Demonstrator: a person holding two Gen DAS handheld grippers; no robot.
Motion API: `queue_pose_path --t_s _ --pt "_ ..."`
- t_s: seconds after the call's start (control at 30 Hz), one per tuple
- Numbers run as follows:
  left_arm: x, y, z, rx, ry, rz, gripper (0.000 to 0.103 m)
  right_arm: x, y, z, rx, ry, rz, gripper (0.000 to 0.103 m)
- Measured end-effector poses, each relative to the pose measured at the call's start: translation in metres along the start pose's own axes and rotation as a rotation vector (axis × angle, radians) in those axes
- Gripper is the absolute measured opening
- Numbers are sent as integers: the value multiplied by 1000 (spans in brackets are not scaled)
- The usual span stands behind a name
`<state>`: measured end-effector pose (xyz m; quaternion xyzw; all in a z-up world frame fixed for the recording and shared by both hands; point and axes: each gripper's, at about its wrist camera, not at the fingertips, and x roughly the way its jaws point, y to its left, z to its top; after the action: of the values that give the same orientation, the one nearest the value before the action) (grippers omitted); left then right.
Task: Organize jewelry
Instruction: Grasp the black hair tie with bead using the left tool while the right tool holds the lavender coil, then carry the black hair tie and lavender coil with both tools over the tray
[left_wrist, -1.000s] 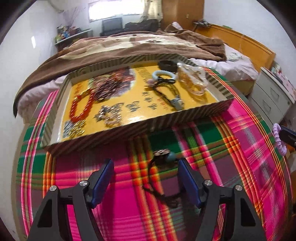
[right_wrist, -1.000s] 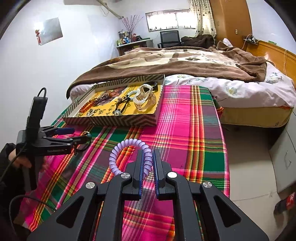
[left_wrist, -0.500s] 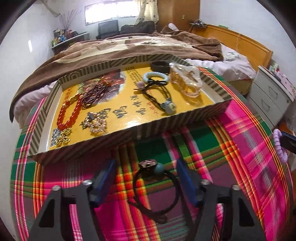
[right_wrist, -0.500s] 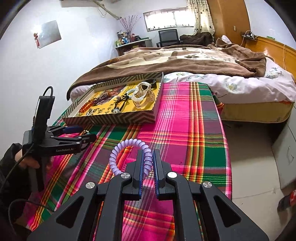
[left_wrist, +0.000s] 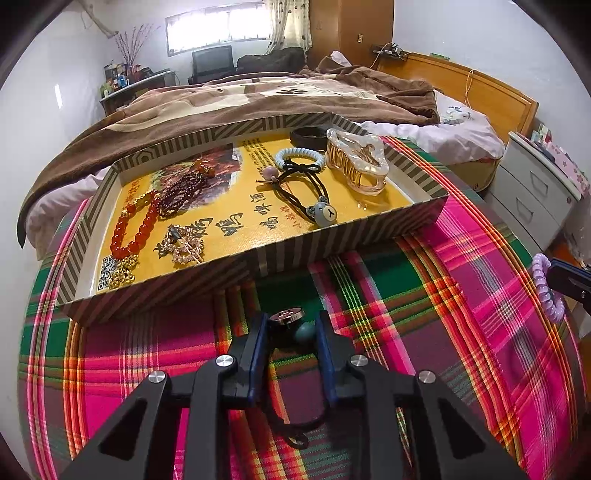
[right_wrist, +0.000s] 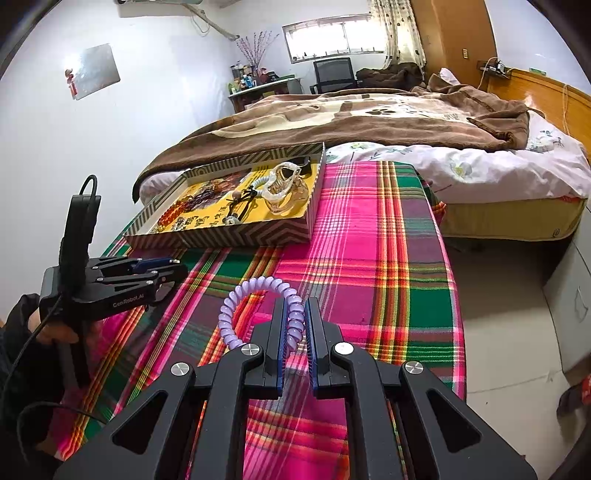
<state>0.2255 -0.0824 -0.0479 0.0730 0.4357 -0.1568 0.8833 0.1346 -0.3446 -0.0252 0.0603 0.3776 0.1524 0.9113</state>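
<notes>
My left gripper is shut on a black hair tie with a metal button and teal bead, its loop trailing on the plaid cloth below. It sits just in front of the striped tray, which holds a red bead bracelet, dark beads, a brooch, a bear hair tie and a clear claw clip. My right gripper is shut on a purple coil hair tie above the cloth, right of the left gripper. The coil also shows in the left wrist view.
The table has a pink and green plaid cloth, its right edge dropping to the floor. A bed with a brown blanket lies behind the tray. White drawers stand at the right.
My left gripper closed on the black hair tie's button end and moved closer to the tray. My right gripper kept its hold on the purple coil, nearly still.
</notes>
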Motion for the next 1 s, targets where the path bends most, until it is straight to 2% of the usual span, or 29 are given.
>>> queue_pose_path --t_s 0.53,0.77,1.0 --pt "-43 11 7 -24 -73 -7 26 -14 19 12 -24 -41 -1 10" --pt "-69 31 31 -49 -131 -18 26 -13 39 37 -46 -76 14 10" --pt "-78 66 64 -85 -167 -9 26 14 60 63 -48 -73 31 9"
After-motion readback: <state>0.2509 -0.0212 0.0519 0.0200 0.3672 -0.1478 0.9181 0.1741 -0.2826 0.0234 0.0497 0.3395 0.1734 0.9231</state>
